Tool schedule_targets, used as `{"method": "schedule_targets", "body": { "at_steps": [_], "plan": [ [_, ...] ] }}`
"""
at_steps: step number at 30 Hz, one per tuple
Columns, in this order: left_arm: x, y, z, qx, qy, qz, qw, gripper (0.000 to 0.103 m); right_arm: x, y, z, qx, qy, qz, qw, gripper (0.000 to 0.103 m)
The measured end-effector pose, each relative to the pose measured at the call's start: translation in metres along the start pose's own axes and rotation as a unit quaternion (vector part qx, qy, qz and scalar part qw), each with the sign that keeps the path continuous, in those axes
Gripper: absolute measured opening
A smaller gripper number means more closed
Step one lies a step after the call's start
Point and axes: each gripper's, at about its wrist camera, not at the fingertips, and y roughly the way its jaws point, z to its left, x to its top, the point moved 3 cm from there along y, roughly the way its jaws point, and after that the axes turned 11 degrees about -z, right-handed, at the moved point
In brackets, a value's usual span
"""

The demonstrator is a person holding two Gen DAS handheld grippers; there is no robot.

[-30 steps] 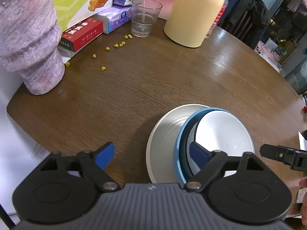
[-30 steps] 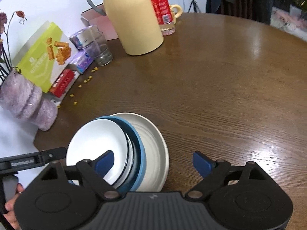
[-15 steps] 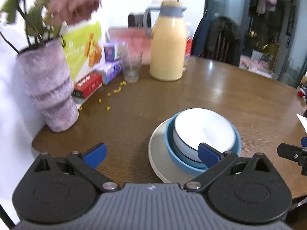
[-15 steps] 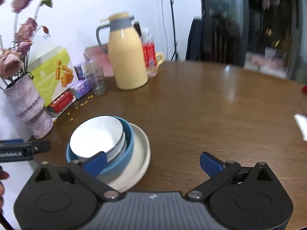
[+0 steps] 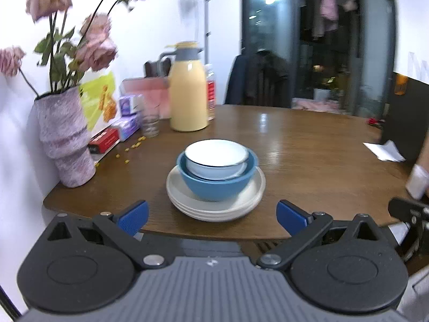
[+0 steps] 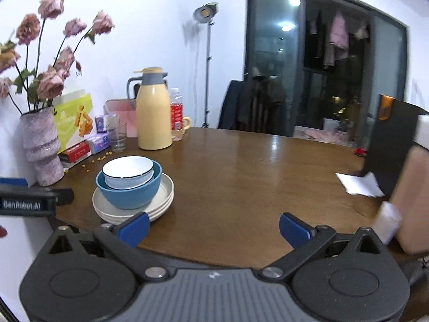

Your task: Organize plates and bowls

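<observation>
- Wooden table [image 5: 308, 145] carries the stack near its front-left edge.
- Cream plates [image 5: 214, 201] sit at the bottom.
- Blue bowl [image 5: 214, 185] rests on the plates.
- White bowl [image 5: 214, 155] nests inside the blue bowl.
- Left gripper [image 5: 211, 214] and right gripper [image 6: 213, 226] hang before the table edge, jaws apart, empty.

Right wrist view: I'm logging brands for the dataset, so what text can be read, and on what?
"GenRobot.AI": on the left hand-held gripper, seen at the left edge.
Green snack box: print too small to read.
Red box: lettering blurred.
Red bottle label: unreadable.
</observation>
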Motion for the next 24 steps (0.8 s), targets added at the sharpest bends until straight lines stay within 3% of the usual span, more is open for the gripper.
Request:
{"method": "schedule_targets", "body": {
  "at_steps": [12,24],
  "plan": [
    [-0.02,-0.07,-0.018,-0.043,0.011,-0.037,0.9984,0.103,-0.023,-0.092,-0.012,-0.045,0.029,-0.025,0.998,0.103],
    [-0.023,-0.088,-0.025,-0.048,0.02,-0.051,0.9973,0.103,-0.027,-0.115,-0.02,-0.053,0.041,-0.041,0.997,0.103]
  ]
}}
